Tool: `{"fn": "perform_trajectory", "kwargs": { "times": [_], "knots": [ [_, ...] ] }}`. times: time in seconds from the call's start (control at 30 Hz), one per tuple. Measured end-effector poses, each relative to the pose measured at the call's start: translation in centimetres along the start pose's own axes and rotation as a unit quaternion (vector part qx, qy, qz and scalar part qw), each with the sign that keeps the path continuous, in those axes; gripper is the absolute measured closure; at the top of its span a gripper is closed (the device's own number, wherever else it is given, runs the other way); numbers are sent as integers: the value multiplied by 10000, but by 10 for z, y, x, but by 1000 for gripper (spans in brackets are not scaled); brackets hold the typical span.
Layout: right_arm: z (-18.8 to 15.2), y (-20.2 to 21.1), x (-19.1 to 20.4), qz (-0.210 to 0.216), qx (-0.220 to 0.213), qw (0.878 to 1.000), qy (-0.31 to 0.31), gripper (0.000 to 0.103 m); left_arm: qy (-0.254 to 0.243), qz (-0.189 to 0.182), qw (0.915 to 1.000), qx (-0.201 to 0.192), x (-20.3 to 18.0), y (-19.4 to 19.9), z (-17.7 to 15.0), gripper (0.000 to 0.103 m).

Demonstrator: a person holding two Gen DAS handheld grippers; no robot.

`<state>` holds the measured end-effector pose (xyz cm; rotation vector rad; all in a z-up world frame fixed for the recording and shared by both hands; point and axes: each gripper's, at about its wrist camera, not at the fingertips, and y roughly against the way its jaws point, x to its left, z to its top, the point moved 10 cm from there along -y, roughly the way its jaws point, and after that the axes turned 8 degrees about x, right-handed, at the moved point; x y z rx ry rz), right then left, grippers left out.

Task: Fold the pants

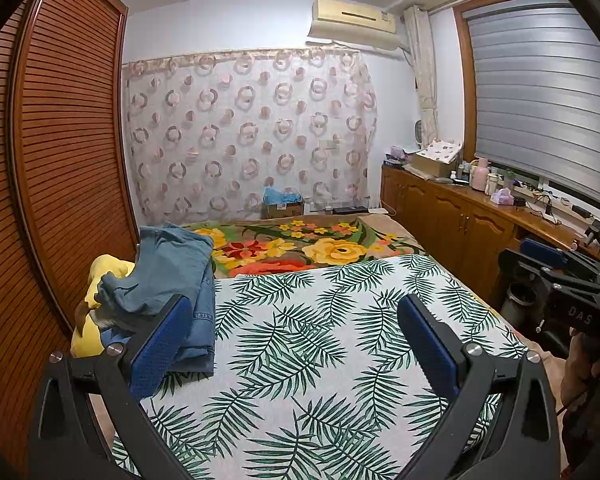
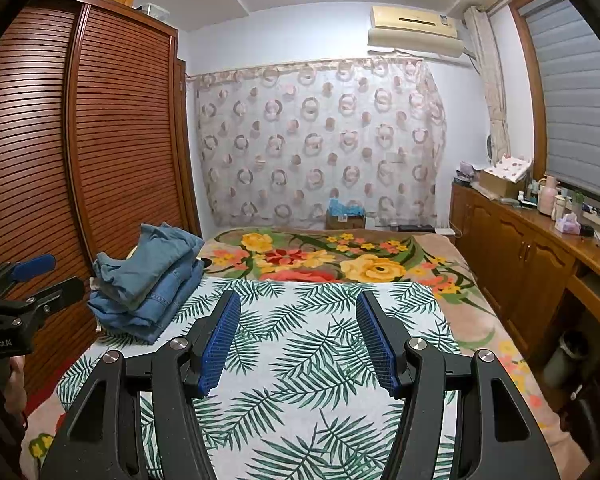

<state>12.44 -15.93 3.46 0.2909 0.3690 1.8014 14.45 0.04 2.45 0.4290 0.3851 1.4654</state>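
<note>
A pile of folded blue denim pants (image 1: 172, 280) (image 2: 148, 280) lies at the left edge of the palm-leaf cloth (image 1: 320, 340) (image 2: 308, 344) that covers the bed. A looser, lighter blue piece lies on top of the pile. My left gripper (image 1: 296, 312) hangs open over the leaf cloth, its left pad just in front of the pile, nothing between its fingers. My right gripper (image 2: 298, 308) is open too, above the bare leaf cloth to the right of the pile, holding nothing. Each gripper shows at the edge of the other's view: right gripper (image 1: 556, 268), left gripper (image 2: 40, 276).
A floral blanket (image 1: 320, 244) (image 2: 340, 256) covers the far part of the bed. A slatted wooden wardrobe (image 1: 60, 160) (image 2: 80, 140) stands close on the left. A wooden cabinet (image 1: 460, 216) (image 2: 520, 240) crowded with small items runs along the right. Something yellow (image 1: 100, 276) lies behind the pile.
</note>
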Motion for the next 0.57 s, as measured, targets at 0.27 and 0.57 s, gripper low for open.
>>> {"fn": "perform_trajectory", "kwargs": {
  "times": [0.27, 0.57],
  "knots": [
    [-2, 0, -2, 33, 16, 10000, -22, 41, 4, 1, 10000, 3, 0, -1, -1, 1],
    [0, 0, -3, 26, 9, 10000, -23, 41, -2, 6, 10000, -7, 0, 0, 0, 1]
  ]
}}
